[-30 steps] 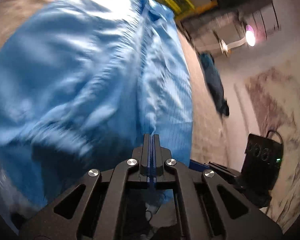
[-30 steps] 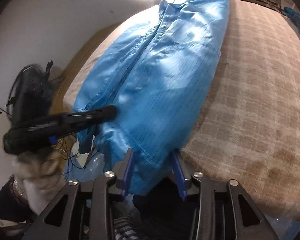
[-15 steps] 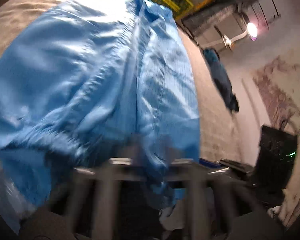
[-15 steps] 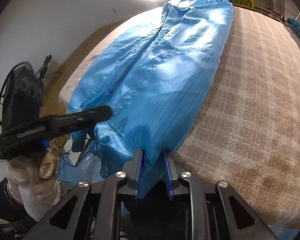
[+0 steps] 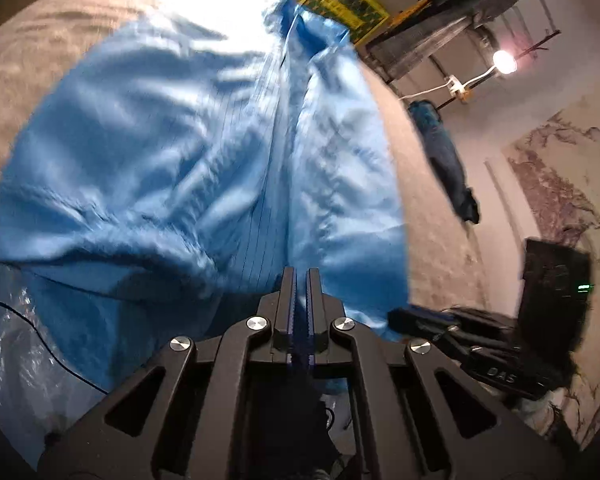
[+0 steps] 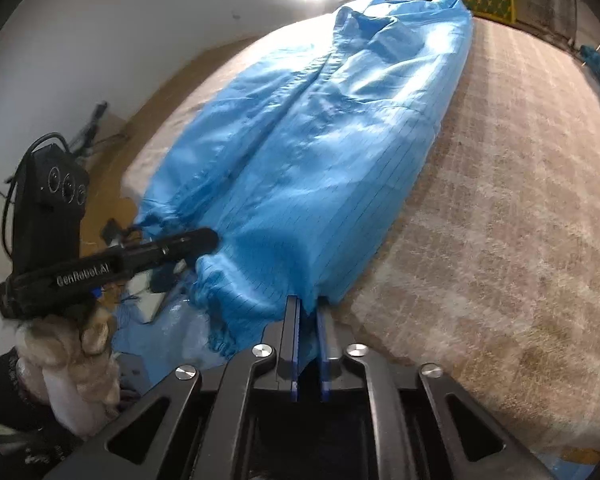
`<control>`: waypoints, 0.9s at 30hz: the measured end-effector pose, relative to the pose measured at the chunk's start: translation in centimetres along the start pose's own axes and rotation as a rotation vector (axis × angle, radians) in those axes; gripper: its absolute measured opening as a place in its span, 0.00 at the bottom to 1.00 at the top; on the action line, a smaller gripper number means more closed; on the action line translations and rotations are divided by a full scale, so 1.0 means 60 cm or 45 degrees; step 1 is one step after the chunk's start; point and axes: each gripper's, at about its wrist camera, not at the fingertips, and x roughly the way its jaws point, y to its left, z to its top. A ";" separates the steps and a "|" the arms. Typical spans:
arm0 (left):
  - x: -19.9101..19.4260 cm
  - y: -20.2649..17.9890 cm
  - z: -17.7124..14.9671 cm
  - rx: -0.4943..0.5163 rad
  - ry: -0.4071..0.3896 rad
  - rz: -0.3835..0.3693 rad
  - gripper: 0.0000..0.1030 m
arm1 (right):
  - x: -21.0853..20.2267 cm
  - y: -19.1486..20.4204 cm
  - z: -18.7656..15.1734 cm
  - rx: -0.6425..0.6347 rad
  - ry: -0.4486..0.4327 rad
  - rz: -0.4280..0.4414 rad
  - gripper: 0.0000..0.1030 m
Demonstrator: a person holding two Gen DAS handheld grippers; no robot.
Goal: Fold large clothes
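The blue garment (image 6: 319,168) stretched lengthwise away from both tongs; the left gripper (image 5: 300,280) and right gripper (image 6: 307,312) each pinched its near hem.

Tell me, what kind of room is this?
Probably a lived-in room at home, perhaps a bedroom. A blue garment lies on a wide surface under a plush beige blanket, a bare bulb hangs by the wall, and a yellow crate sits behind.
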 end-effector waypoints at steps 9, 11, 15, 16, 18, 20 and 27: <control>-0.165 0.125 0.077 -0.037 -0.105 0.116 0.58 | -0.008 -0.046 -0.045 0.205 -0.002 0.294 0.42; -0.161 0.185 0.090 -0.191 -0.043 0.101 0.58 | 0.006 -0.056 -0.055 0.257 0.030 0.318 0.41; -0.164 0.215 0.089 -0.254 -0.087 0.104 0.58 | 0.000 -0.050 -0.049 0.254 -0.010 0.226 0.38; -0.165 0.205 0.088 -0.221 -0.094 0.091 0.58 | -0.013 -0.040 -0.044 0.217 -0.047 0.171 0.38; -0.164 0.179 0.087 -0.158 -0.098 0.059 0.58 | -0.041 -0.011 -0.030 0.119 -0.124 0.087 0.38; -0.154 0.145 0.088 -0.114 -0.087 0.017 0.58 | -0.060 0.027 -0.011 -0.001 -0.182 0.056 0.38; -0.077 0.025 0.044 0.041 0.049 -0.135 0.58 | -0.041 0.031 0.098 -0.006 -0.226 -0.034 0.39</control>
